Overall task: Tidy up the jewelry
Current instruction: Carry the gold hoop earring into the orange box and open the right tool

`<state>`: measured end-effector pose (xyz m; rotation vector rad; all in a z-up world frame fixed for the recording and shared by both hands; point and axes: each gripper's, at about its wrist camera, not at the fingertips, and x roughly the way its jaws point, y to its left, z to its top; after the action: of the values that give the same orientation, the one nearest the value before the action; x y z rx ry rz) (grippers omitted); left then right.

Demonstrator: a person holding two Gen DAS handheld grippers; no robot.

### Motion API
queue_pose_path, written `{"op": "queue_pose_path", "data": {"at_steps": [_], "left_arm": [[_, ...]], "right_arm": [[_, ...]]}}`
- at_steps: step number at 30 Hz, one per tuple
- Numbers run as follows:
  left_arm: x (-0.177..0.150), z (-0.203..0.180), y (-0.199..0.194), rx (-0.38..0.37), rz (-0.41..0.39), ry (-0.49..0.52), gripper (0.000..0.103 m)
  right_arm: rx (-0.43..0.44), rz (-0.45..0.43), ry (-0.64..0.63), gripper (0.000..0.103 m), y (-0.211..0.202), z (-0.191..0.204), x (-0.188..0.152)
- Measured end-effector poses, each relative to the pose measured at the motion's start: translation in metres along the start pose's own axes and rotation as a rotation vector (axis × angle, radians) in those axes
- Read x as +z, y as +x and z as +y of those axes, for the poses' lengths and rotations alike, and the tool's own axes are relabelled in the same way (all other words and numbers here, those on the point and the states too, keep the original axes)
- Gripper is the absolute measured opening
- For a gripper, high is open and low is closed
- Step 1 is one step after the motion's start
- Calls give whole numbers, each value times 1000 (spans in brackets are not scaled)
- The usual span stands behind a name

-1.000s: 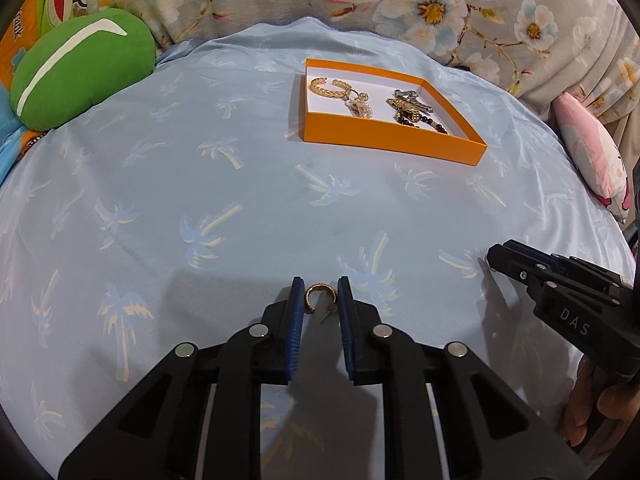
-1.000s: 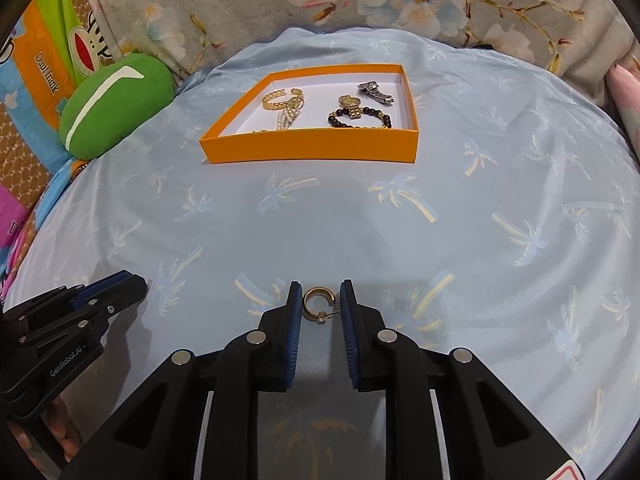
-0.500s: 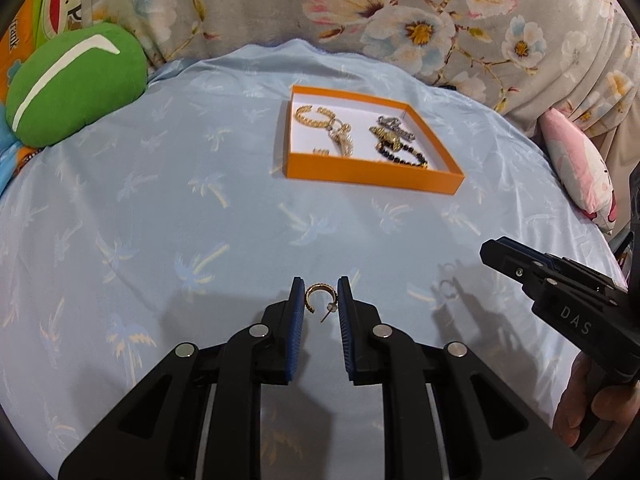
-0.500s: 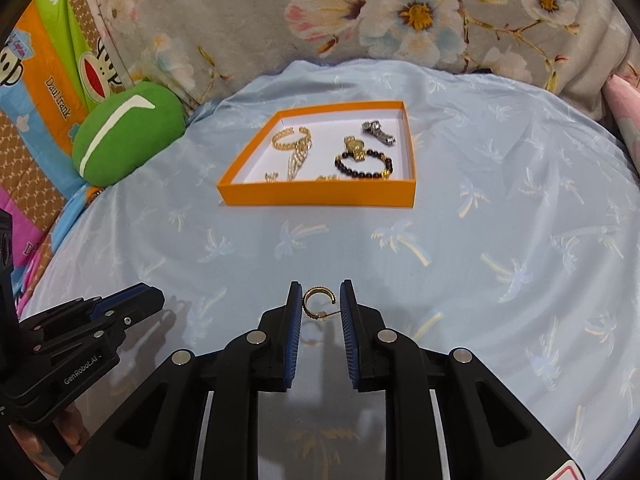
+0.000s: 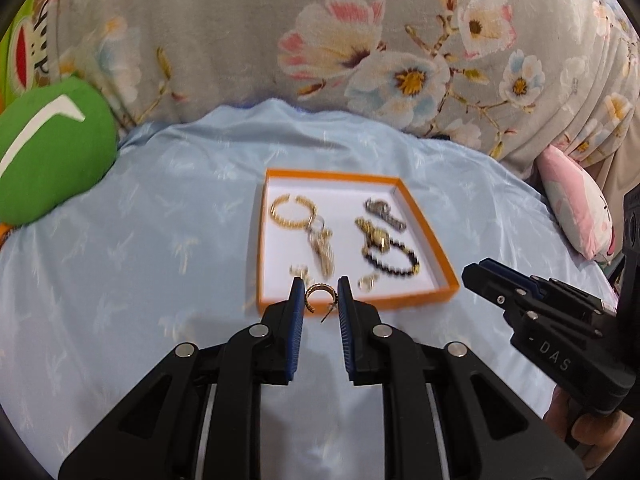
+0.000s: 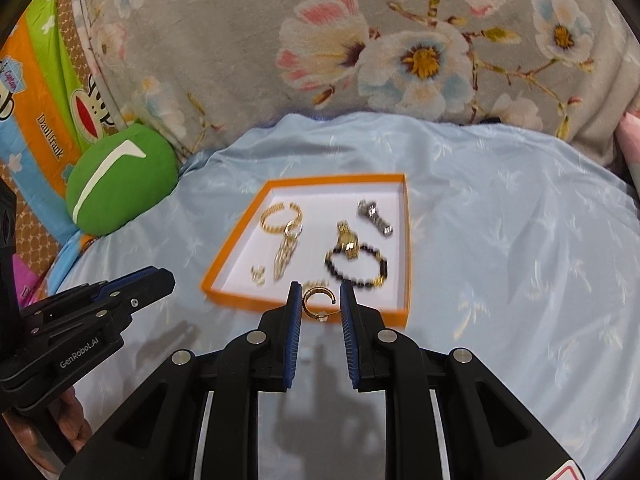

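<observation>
My left tongs point(image 5: 320, 294) are clamped on a gold hoop earring point(image 5: 319, 293); my right tongs point(image 6: 319, 298) pinch its twin point(image 6: 318, 299). Both seem to hang at the orange tray point(image 6: 407, 240)'s near rim, above the bed point(image 6: 520, 260).

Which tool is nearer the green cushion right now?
Left. The left tool, gripping an earring, is on the same side as the green cushion. The right tool is farther off, with the left tool between it and the cushion.
</observation>
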<state>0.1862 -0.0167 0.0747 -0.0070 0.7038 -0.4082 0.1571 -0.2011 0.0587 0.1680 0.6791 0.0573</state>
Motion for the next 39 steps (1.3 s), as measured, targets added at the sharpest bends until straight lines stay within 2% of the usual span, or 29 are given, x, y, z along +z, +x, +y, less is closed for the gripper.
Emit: {"op": "queue_pose_path", "data": {"at_steps": [8,13,21,29,31,33,34,39], "left_arm": [[48,-2,61,-2,-9,-4,16],[64,-3,98,-2,1,-8,16],[71,-3,143,11,36,-7,16],[68,-2,159,38,49,-7,16],[67,-3,160,48,47,3,19],[67,-4,160,57,44,3,40],[67,-4,159,64,35,-2,43],[67,-4,158,59,34,-7,43]], "right_arm": [[-13,-8,19,18,53,-13,39],[-27,7,28,18,89,-20,53],[-46,35,42,18,126,-28,56],[-40,41,39,19,134,-30,54],[-40,42,41,20,134,-30,55],[-41,42,48,21,133,-31,54],[-43,40,51,22,133,-31,54],[-41,38,54,22,131,-32,52]]}}
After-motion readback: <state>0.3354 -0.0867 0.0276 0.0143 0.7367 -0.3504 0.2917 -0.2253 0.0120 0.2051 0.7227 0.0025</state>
